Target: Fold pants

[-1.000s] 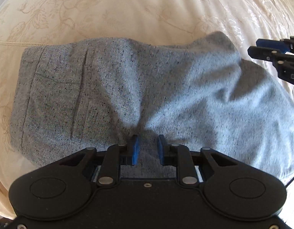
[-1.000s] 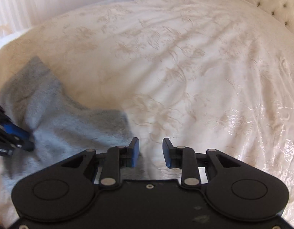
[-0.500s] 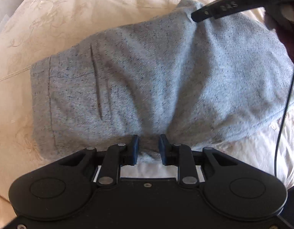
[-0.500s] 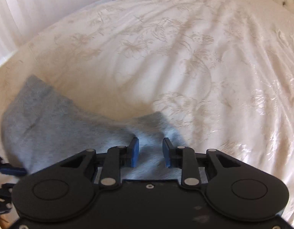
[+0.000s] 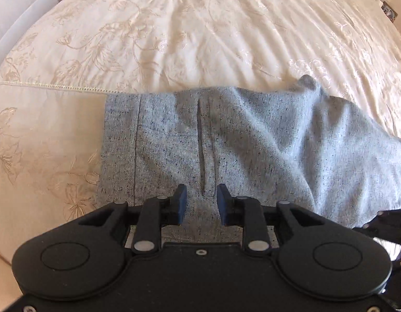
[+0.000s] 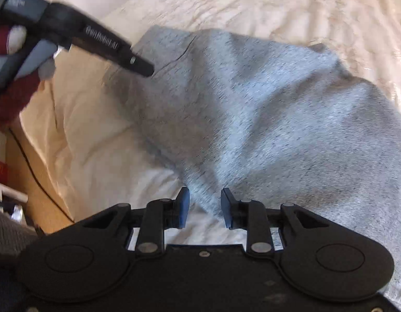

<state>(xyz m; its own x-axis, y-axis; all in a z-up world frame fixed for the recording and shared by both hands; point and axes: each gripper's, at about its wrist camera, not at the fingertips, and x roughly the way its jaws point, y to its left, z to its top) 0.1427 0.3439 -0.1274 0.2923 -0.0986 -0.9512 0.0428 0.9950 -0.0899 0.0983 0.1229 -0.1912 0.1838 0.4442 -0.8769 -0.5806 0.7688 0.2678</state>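
Black grippers (image 5: pixel 201 204), blue pads, maroon sleeve (image 6: pixel 8 104).

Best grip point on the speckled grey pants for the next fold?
Probably the waistband end of the speckled grey knit pants, at its straight edge. It lies flat on the cream embroidered bedspread, so come from the bare bedspread beside it. The opposite end is rumpled.

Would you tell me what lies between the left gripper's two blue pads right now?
In the left wrist view, the grey pants lie under the gap of the left gripper; its pads stand apart, pinching nothing.
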